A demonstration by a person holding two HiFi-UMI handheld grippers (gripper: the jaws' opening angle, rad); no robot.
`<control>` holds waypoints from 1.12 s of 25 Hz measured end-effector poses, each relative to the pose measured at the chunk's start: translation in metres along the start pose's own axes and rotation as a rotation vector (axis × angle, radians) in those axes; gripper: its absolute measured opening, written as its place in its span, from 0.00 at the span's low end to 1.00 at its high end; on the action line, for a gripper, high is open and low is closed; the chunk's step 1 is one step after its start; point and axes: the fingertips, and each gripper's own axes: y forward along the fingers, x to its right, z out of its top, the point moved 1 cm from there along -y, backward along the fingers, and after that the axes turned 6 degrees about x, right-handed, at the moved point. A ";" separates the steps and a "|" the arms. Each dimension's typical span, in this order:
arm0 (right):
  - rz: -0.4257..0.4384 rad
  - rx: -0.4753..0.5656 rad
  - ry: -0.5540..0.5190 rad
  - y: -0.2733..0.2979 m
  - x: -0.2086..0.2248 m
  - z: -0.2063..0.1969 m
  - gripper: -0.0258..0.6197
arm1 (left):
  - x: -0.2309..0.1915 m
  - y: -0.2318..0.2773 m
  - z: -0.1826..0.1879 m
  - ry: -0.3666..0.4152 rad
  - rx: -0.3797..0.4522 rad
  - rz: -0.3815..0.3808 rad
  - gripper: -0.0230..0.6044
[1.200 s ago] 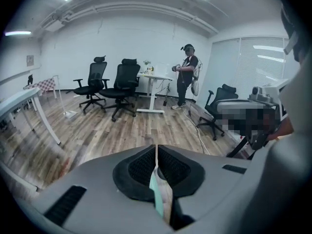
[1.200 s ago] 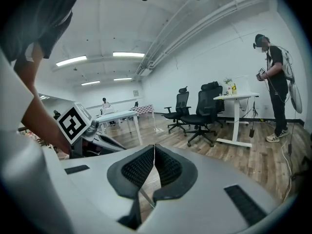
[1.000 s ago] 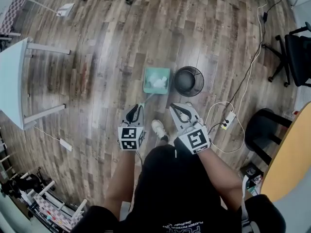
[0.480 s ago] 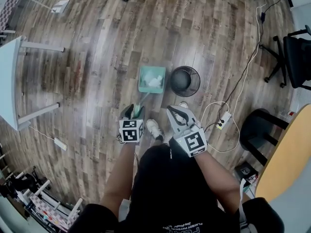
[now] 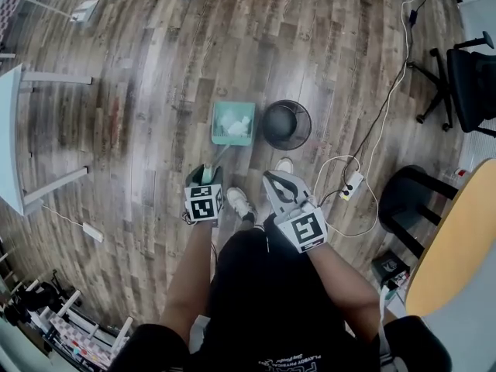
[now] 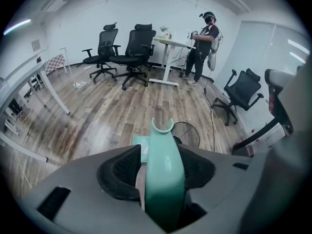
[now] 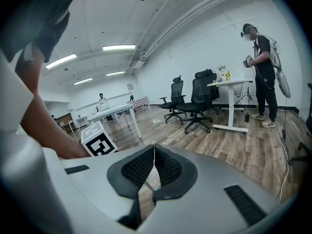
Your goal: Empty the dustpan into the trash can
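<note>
The trash can, a black mesh bin, stands on the wooden floor ahead of the left gripper and a little to its right side, well apart from it. It looks light, so a dustpan that knocks against its rim could probably tip it over or push it toward the cable that runs on the floor beside it.

The green dustpan lies flat on the floor straight ahead of the left gripper, just beside the can on its left. Its long handle rises back to the gripper and passes between the jaws. These jaws stand wide apart. The handle is inside the gap, but the pads do not clamp it, and a small space shows at the left pad. If the person lifts before the jaws close well, the smooth, rounded handle may slip or turn in the grip, and then the pan would tilt too early.

The right gripper is lower and to the right of the left one, with its jaws together and nothing held, so it gives no support.

The white scraps in the pan are the smallest things. They seem very light, and a fast swing would likely throw them onto the floor before the can.
</note>
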 end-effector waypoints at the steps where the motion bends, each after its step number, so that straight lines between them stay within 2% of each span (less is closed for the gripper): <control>1: -0.003 0.002 0.005 -0.003 0.002 -0.001 0.08 | 0.000 0.001 -0.001 0.003 -0.006 0.008 0.37; 9: -0.001 -0.022 -0.018 -0.015 0.011 -0.004 0.08 | 0.009 0.013 -0.001 0.029 -0.059 0.037 0.36; 16: -0.006 -0.023 -0.012 -0.020 0.010 -0.007 0.08 | 0.015 0.015 0.001 0.098 -0.064 0.035 0.28; 21: -0.006 -0.024 -0.024 -0.022 0.006 -0.010 0.08 | 0.007 0.012 -0.006 0.157 -0.075 0.097 0.20; 28: -0.012 -0.028 -0.031 -0.027 -0.003 -0.006 0.08 | -0.003 -0.002 -0.012 0.142 -0.068 0.125 0.19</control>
